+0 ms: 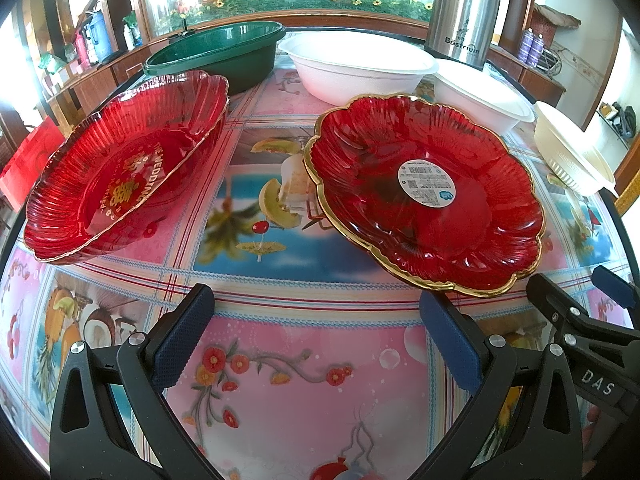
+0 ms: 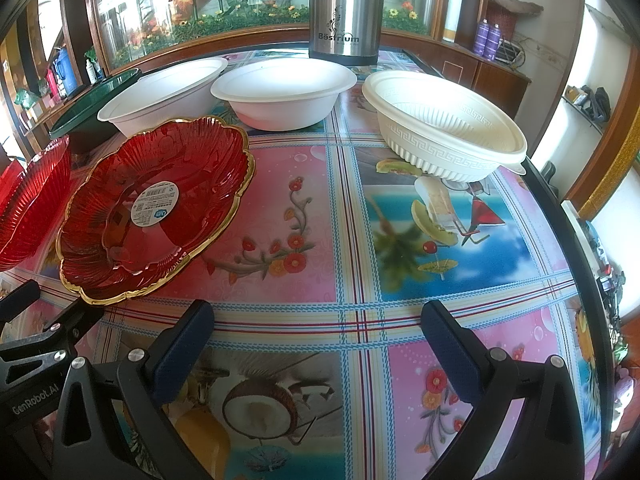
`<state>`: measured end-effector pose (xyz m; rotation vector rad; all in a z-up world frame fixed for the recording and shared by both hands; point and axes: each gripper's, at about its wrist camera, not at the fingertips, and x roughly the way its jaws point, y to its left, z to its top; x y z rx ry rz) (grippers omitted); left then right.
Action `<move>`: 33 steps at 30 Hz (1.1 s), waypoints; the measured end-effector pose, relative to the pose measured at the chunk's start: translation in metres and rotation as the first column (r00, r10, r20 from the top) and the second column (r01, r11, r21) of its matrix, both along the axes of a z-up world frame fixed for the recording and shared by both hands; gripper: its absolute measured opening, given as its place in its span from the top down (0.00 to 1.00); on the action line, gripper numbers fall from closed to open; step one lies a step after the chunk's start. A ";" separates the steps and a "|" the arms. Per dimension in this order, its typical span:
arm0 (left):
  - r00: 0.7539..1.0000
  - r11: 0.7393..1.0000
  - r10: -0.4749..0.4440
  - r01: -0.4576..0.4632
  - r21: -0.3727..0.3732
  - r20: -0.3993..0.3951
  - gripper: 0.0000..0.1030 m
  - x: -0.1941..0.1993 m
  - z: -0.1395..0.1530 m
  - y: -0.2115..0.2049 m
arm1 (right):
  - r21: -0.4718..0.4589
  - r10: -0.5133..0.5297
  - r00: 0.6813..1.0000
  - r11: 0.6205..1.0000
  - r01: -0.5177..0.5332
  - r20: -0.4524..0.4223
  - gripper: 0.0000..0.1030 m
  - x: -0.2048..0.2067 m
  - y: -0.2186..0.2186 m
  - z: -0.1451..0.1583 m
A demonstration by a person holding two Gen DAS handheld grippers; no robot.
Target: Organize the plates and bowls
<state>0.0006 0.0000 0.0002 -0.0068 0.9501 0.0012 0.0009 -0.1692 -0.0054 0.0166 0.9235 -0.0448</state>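
Note:
Two red glass plates lie on the table. The one with a white sticker is gold-rimmed and sits right of centre in the left wrist view. The other red plate, with gold lettering, lies left of it. Behind them stand a dark green bowl, two white bowls and a cream ribbed bowl. My left gripper is open and empty in front of the plates. My right gripper is open and empty over bare tablecloth.
A steel thermos stands at the back of the table. The table's right edge curves close to the cream bowl. The right gripper's body shows at the lower right of the left wrist view.

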 end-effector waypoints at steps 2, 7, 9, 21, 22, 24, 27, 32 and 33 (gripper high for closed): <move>1.000 1.000 -0.011 0.011 0.001 -0.014 0.00 -0.003 0.002 0.000 | 0.002 0.023 1.000 1.000 -0.023 -0.009 0.00 -0.003 0.001 0.000; 0.999 1.000 -0.021 0.022 0.002 -0.044 0.00 -0.022 0.006 0.006 | 0.019 0.060 0.997 0.998 -0.059 -0.038 0.00 -0.019 0.003 0.002; 0.999 1.000 -0.028 0.028 -0.003 -0.025 0.00 -0.032 0.012 0.013 | 0.028 0.078 0.997 0.997 -0.077 -0.024 0.01 -0.028 0.007 0.012; 0.992 0.998 0.043 -0.047 0.029 0.122 0.00 -0.053 0.061 0.087 | 0.008 0.283 0.958 0.959 -0.283 0.055 0.01 -0.030 0.083 0.067; 0.990 0.998 0.046 -0.051 0.032 0.132 0.00 -0.051 0.064 0.095 | 0.010 0.300 0.952 0.953 -0.301 0.061 0.01 -0.028 0.090 0.070; 0.988 0.997 0.067 -0.073 0.040 0.143 0.00 -0.046 0.069 0.112 | 0.017 0.339 0.937 0.940 -0.341 0.080 0.01 -0.021 0.108 0.077; 0.984 0.993 0.101 -0.108 0.040 0.149 0.00 -0.036 0.073 0.134 | 0.015 0.379 0.921 0.924 -0.382 0.094 0.01 -0.008 0.132 0.084; 0.976 0.988 0.147 -0.153 0.029 0.159 0.00 -0.030 0.076 0.165 | -0.007 0.422 0.901 0.906 -0.423 0.102 0.01 0.008 0.165 0.086; 0.975 0.987 0.152 -0.158 0.029 0.159 0.00 -0.030 0.076 0.168 | -0.008 0.426 0.899 0.904 -0.427 0.101 0.01 0.010 0.169 0.086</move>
